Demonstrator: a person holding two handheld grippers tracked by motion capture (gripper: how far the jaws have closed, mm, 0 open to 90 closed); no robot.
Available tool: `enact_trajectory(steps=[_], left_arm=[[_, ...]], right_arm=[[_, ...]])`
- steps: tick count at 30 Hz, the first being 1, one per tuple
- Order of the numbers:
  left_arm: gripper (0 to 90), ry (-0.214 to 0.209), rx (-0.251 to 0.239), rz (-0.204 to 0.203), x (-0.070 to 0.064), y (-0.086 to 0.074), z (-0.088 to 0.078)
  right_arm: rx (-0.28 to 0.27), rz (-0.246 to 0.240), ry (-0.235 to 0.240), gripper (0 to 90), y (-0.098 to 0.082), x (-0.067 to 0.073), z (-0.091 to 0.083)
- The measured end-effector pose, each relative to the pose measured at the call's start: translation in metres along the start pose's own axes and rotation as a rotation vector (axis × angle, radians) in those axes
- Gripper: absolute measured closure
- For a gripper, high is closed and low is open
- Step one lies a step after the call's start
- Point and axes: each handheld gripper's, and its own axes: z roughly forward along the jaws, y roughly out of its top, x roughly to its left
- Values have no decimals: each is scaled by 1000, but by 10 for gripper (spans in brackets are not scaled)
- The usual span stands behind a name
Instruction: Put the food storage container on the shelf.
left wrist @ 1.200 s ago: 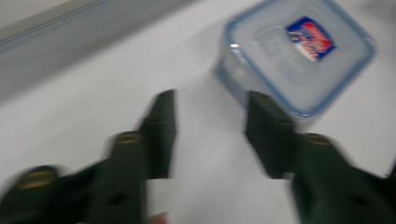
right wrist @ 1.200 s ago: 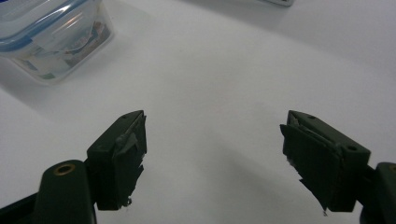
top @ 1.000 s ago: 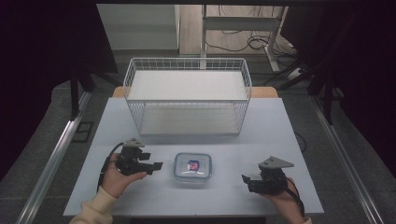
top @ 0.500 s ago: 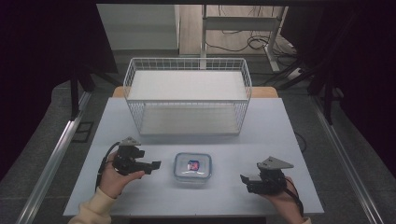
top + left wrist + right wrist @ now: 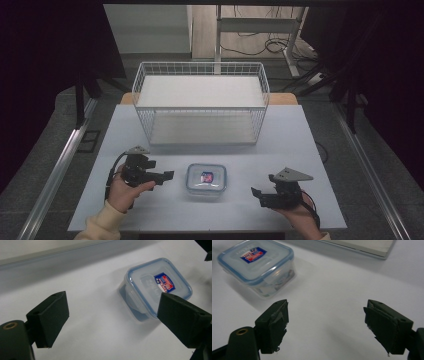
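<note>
A clear square plastic container (image 5: 206, 179) with a blue-rimmed lid and a red and blue label sits shut on the white table, near the front edge. My left gripper (image 5: 169, 175) is held just left of it, pointing at it. Its jaws have just been opening and stand wide, with nothing between them. In the left gripper view the container (image 5: 155, 287) lies beyond the open gripper (image 5: 112, 308). My right gripper (image 5: 256, 194) hovers to the container's right, open and empty. The right gripper view has the container (image 5: 257, 262) at upper left, ahead of the gripper (image 5: 327, 317).
A white wire basket (image 5: 200, 125) with a pale board bottom stands at the back of the table (image 5: 300, 140). Bare tabletop lies between it and the container. Dark floor and metal rails flank the table.
The left gripper's jaws have spread a little wider. Both hands and the container stay about where they were.
</note>
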Motion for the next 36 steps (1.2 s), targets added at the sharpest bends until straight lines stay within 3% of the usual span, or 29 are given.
enact_trajectory(steps=[10, 13, 16, 19, 23, 30, 33, 34, 36], left_arm=[[117, -47, 23, -6, -10, 5, 14], [117, -70, 33, -11, -13, 8, 20], [116, -100, 50, -22, -16, 11, 28], [116, -148, 65, -52, -16, 13, 35], [137, -194, 63, -108, -13, 12, 43], [143, -237, 105, -138, -10, 11, 54], [150, -304, 108, -206, -6, 6, 61], [154, -300, 116, -215, -5, 5, 62], [157, -273, 120, -200, -4, 3, 64]], right_arm=[[65, 86, 81, 193, 17, 19, 23], [73, 135, 125, 193, 24, 23, 28], [80, 144, 141, 193, 30, 27, 34], [93, 156, 160, 193, 34, 29, 42], [103, 206, 199, 193, 39, 30, 54], [116, 247, 247, 196, 46, 38, 73], [128, 281, 261, 196, 47, 40, 80], [136, 308, 267, 196, 46, 39, 84], [139, 317, 271, 196, 46, 39, 86]])
